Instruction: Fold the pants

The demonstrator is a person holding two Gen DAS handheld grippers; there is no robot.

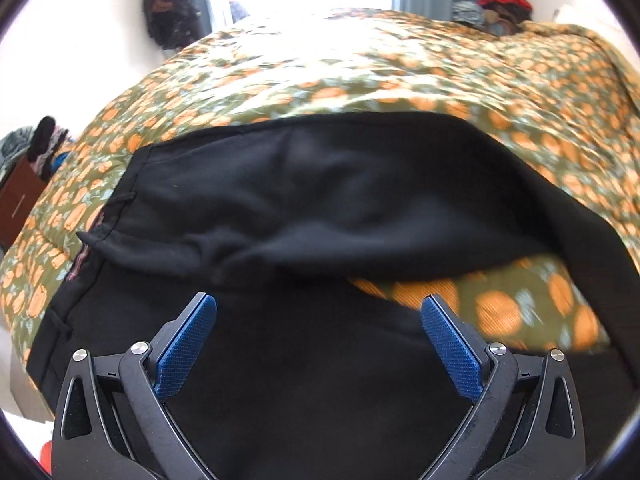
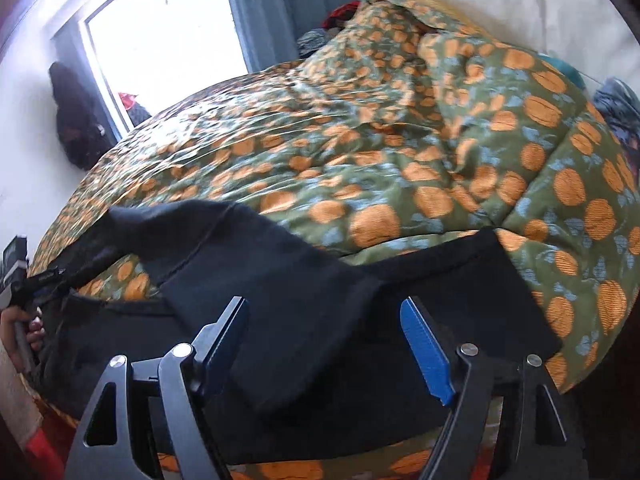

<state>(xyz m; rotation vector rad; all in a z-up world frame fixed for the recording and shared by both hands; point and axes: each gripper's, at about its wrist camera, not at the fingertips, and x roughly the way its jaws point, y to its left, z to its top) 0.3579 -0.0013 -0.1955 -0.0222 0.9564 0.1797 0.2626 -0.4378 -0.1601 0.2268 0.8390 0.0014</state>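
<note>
Hovering over the black pants (image 1: pixel 320 200) on the bed (image 1: pixel 400 64), we hold both tools wide and empty: left tool (image 1: pixel 318 312), right tool (image 2: pixel 324 320). Blur smears the quilt, and the frame's lower edge cuts off the pants.

Each black gripper (image 1: pixel 318 312) has blue textured pads (image 1: pixel 186 348), seemingly silver rivets.

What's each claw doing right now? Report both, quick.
Left claw: open, nothing held, above the black pants.
Right claw: open, nothing gripped, over the pants.
</note>
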